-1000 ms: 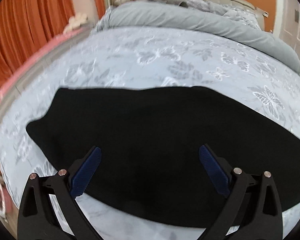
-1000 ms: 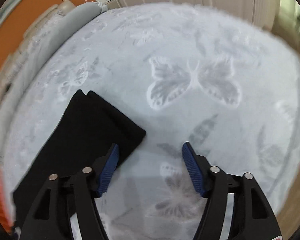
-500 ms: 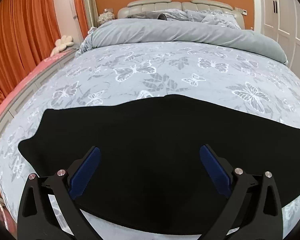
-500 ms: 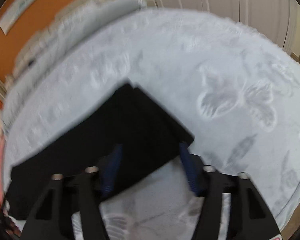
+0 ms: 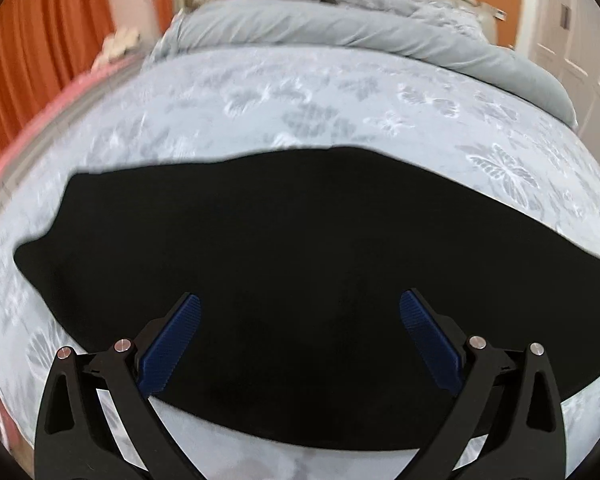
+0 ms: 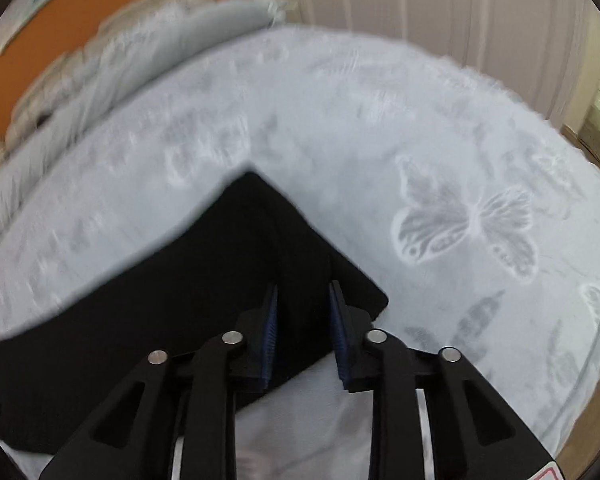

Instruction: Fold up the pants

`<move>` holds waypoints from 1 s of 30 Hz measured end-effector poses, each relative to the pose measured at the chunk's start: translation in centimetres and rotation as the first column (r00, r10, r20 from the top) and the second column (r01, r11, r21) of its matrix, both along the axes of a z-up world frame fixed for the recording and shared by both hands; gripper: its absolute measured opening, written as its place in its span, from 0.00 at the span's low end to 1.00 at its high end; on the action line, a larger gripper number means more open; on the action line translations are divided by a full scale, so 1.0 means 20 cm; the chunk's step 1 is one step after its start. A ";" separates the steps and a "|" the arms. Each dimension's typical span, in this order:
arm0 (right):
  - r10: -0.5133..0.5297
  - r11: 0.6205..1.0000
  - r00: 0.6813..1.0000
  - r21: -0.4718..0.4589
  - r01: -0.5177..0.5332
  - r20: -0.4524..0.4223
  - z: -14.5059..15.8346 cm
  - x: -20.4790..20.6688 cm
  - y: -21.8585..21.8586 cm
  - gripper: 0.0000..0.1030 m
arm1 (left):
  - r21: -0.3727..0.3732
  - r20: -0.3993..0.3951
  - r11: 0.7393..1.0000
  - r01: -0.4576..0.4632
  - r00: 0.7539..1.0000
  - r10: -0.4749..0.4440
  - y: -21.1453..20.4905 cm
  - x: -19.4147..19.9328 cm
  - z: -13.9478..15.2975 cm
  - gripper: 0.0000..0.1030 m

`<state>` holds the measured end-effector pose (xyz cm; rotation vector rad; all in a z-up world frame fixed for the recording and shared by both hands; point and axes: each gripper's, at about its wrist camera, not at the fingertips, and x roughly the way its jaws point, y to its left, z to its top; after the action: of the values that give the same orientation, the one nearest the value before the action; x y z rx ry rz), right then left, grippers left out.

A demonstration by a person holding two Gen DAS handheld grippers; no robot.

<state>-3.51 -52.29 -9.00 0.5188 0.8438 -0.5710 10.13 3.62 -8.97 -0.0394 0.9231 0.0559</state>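
Right gripper (image 6: 302, 300) jaws narrower now over left-right lying pants (image 5: 284, 272)

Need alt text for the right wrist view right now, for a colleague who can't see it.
The right tongs, narrowed but with a gap, reach over the hem end of the black pants, which lie flat on a butterfly-print bedsheet. White doors stand behind; the image is motion-blurred.
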 end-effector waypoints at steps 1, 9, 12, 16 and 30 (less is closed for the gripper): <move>-0.007 1.000 1.000 0.000 0.007 0.020 0.03 -0.01 0.01 0.27 | -0.018 -0.001 1.000 -0.020 1.000 0.020 0.03 -0.01 0.00 0.95; 0.181 0.982 0.976 -0.078 -0.172 0.118 0.23 0.11 0.46 0.49 | -0.212 0.006 0.906 -0.366 0.927 0.376 0.71 -0.10 0.14 0.95; 0.291 0.955 0.951 -0.090 -0.282 0.102 0.24 0.20 0.67 0.49 | -0.300 -0.059 0.817 -0.492 0.864 0.499 1.04 -0.14 0.11 0.95; 0.390 0.921 0.916 -0.055 -0.386 0.091 0.21 0.30 0.88 0.49 | -0.420 -0.164 0.709 -0.567 0.815 0.555 1.37 -0.16 0.00 0.95; 0.400 0.917 0.908 -0.066 -0.394 0.124 0.26 0.40 1.08 0.63 | -0.448 -0.276 0.720 -0.530 0.848 0.452 1.47 -0.08 -0.17 0.14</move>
<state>4.45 -30.61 -3.76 0.3306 0.7796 -0.1738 8.53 32.95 -12.39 -0.7982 1.0354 0.3166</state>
